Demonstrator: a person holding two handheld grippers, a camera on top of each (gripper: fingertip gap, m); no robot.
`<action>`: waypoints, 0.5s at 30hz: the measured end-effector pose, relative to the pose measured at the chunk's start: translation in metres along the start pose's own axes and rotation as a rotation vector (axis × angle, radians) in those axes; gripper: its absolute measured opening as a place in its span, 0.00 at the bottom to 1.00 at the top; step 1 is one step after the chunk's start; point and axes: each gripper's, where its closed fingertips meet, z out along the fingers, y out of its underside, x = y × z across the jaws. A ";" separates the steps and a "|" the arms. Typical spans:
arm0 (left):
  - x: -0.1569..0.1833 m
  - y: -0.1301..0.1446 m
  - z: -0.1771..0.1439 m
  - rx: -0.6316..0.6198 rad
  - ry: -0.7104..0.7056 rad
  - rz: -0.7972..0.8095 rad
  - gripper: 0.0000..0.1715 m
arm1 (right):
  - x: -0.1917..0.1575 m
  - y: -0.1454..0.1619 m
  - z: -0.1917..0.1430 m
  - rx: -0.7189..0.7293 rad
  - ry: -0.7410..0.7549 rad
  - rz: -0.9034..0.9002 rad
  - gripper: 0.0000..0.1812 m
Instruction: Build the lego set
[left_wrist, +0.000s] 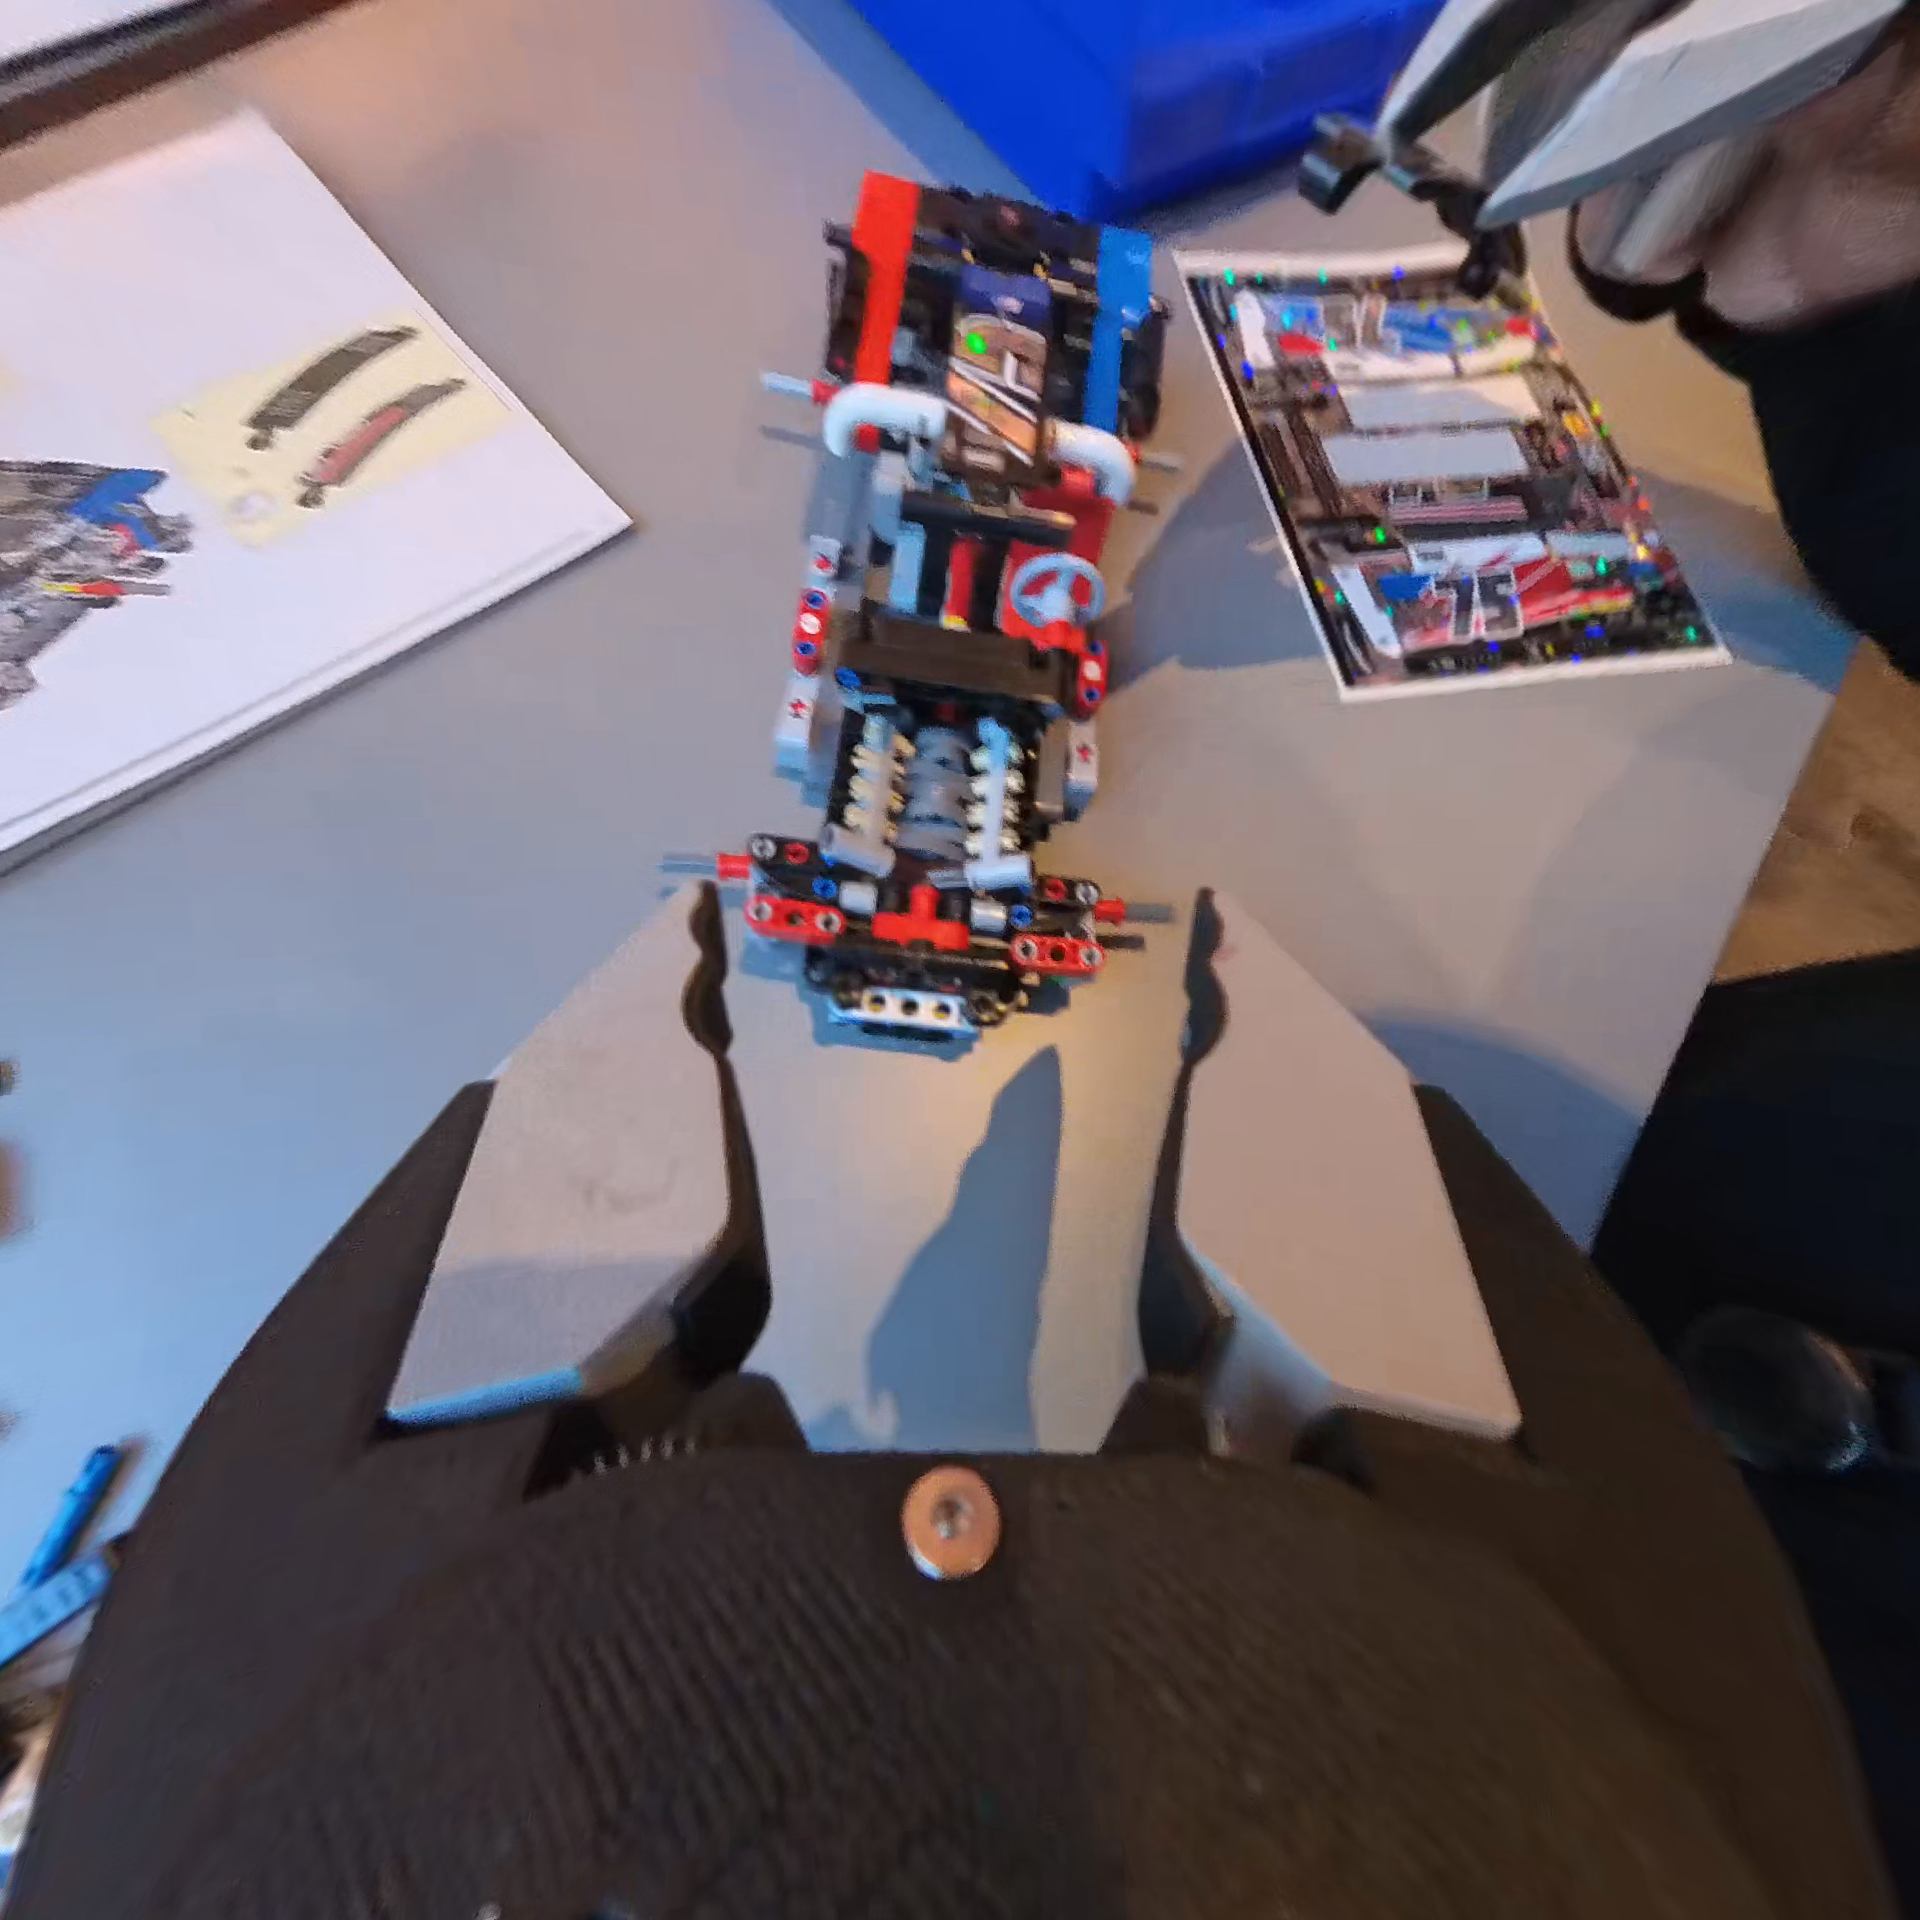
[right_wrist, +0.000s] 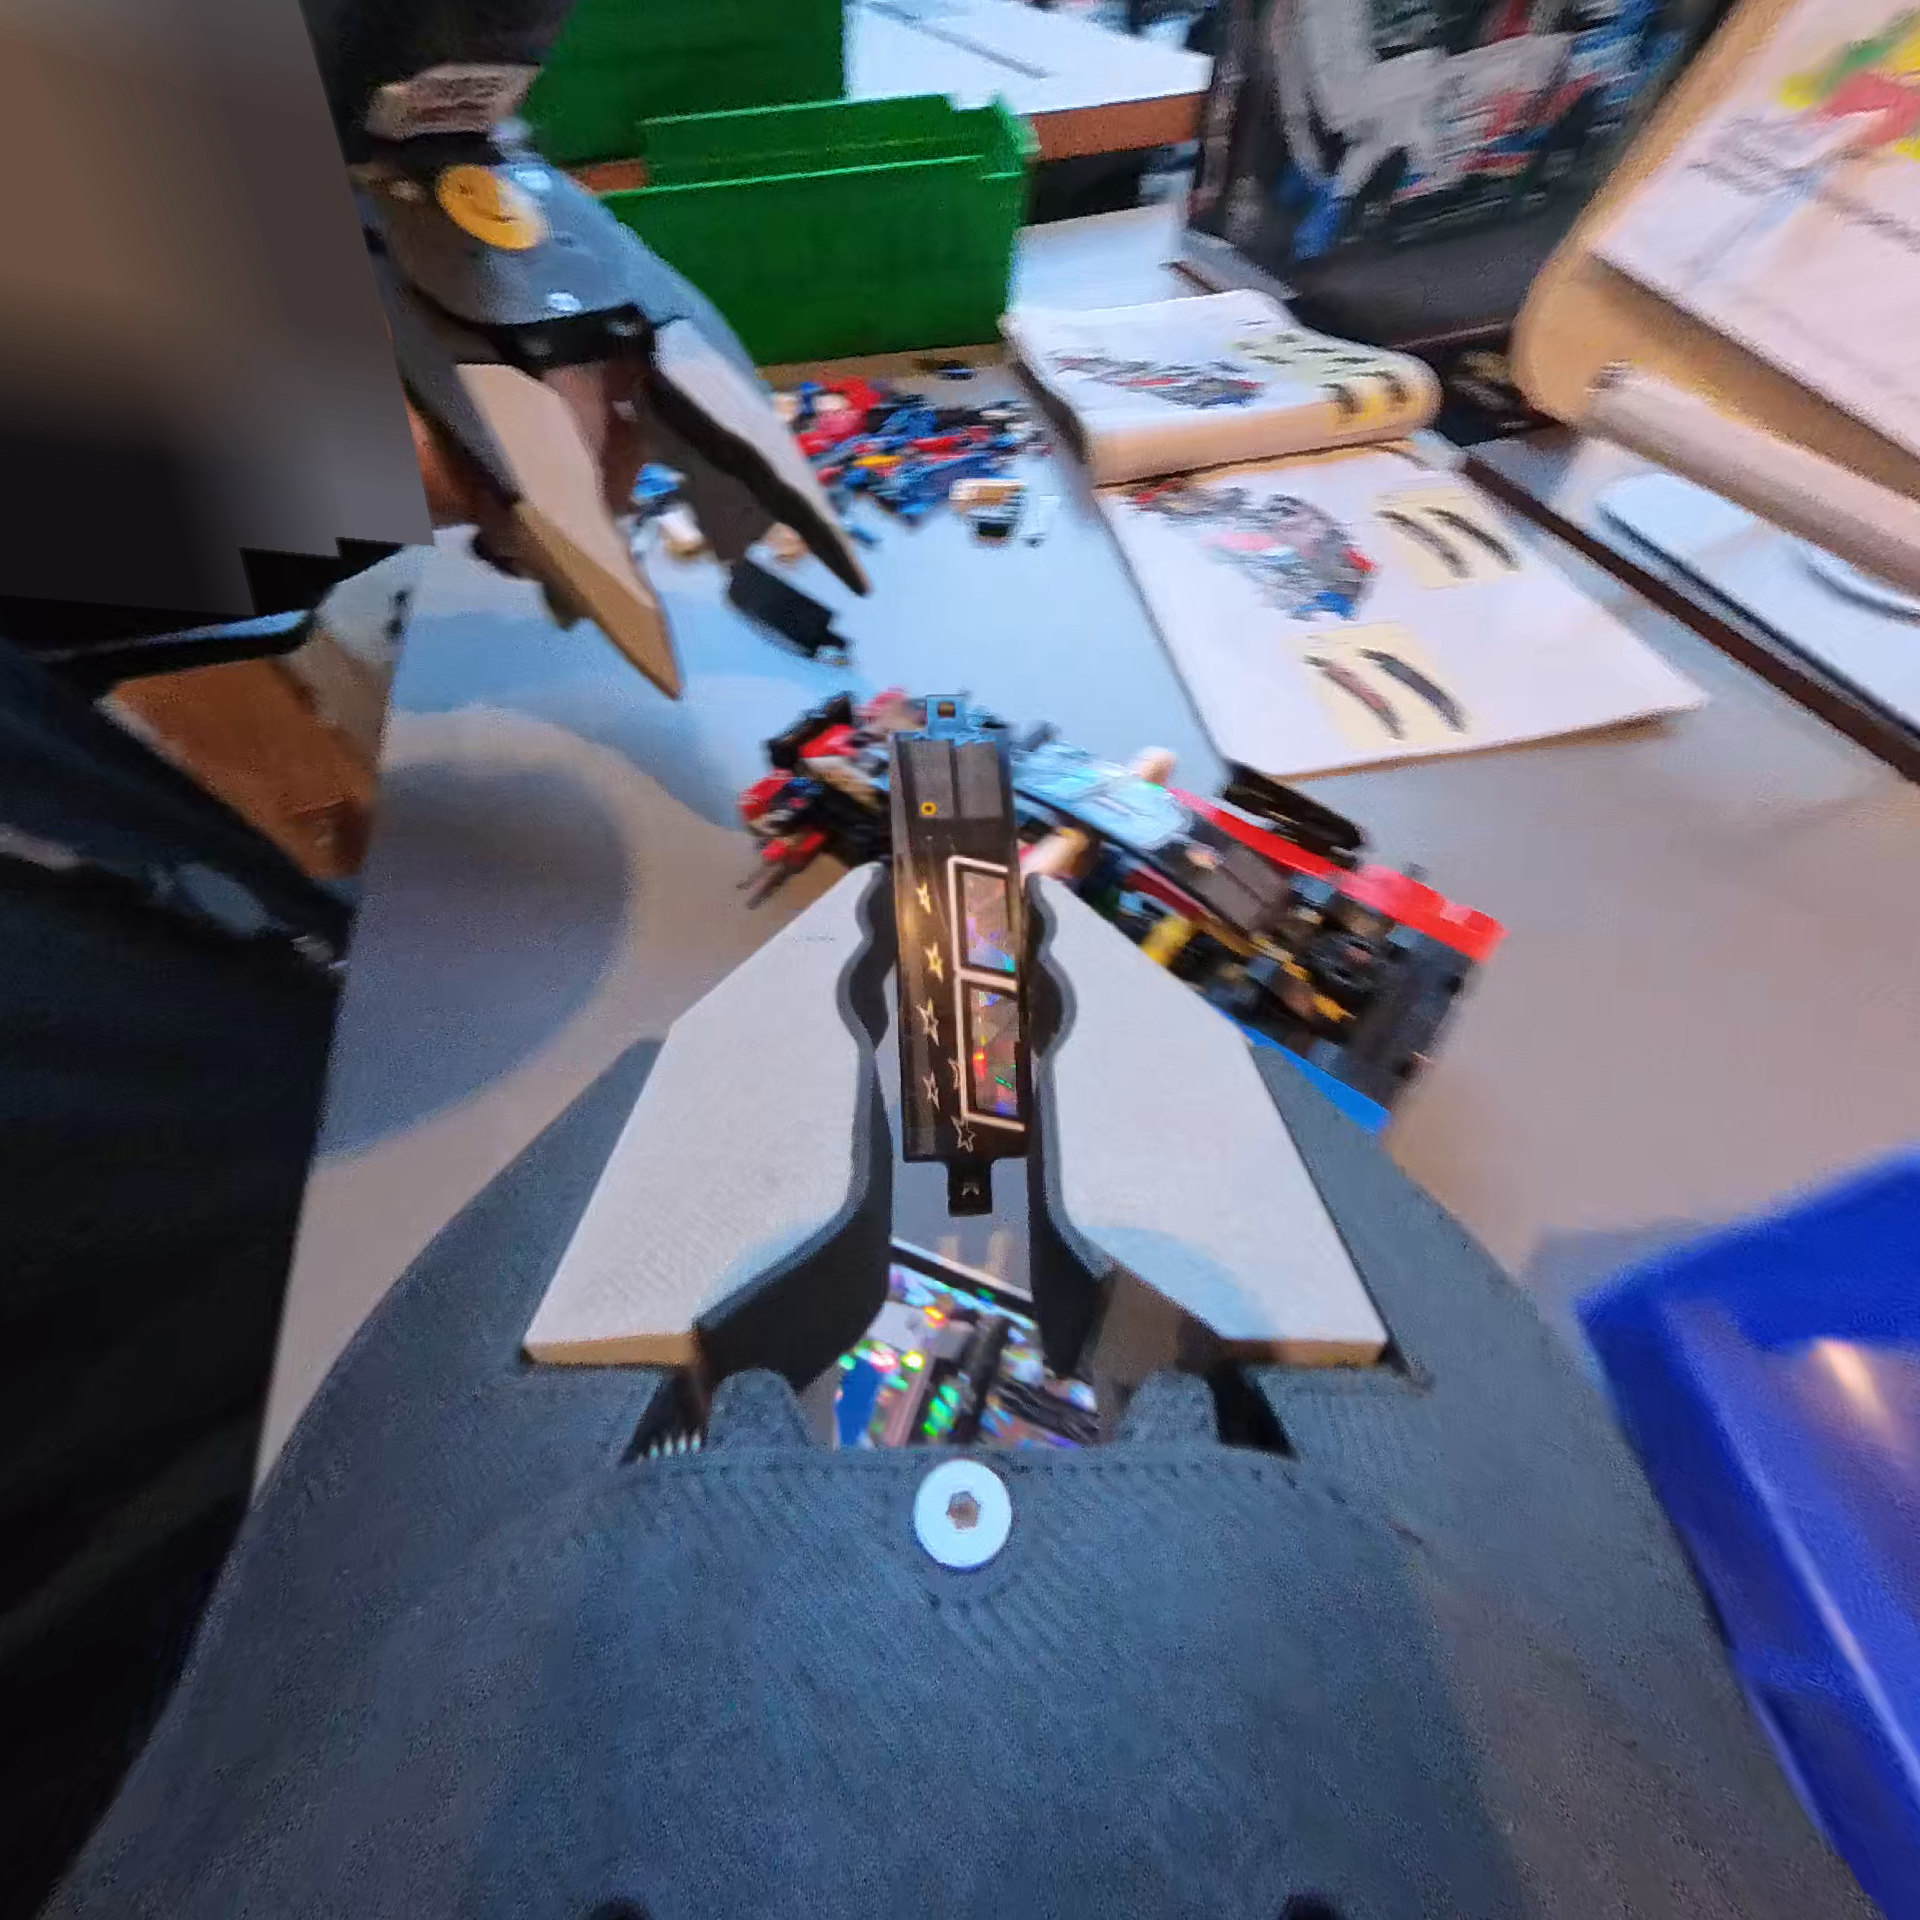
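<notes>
The lego car (left_wrist: 951, 613) sits on the grey worktop (left_wrist: 416, 831), its front end just past the tips of the left tool (left_wrist: 951, 914). That tool is wide apart and holds nothing. The right tool (right_wrist: 956, 925) pinches a long black panel (right_wrist: 961, 966) with stars, up above the car. A sticker sheet (left_wrist: 1444, 468) lies beside the car, a booklet (left_wrist: 239, 447) on the other side.

Bare table (left_wrist: 436, 831) btwn booklet (left_wrist: 260, 436) & car model (left_wrist: 956, 623); sticker sheet (left_wrist: 1455, 468) crowds other side.
</notes>
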 end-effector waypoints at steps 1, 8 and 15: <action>-0.004 -0.005 0.001 0.017 0.003 -0.010 0.55 | 0.014 0.001 -0.008 0.006 0.056 0.019 0.11; -0.013 0.007 0.038 -0.139 0.076 0.030 0.74 | 0.061 0.019 -0.045 0.063 0.171 0.179 0.11; -0.016 0.034 0.063 -0.307 0.072 0.148 0.72 | 0.068 0.035 -0.048 0.072 0.146 0.265 0.11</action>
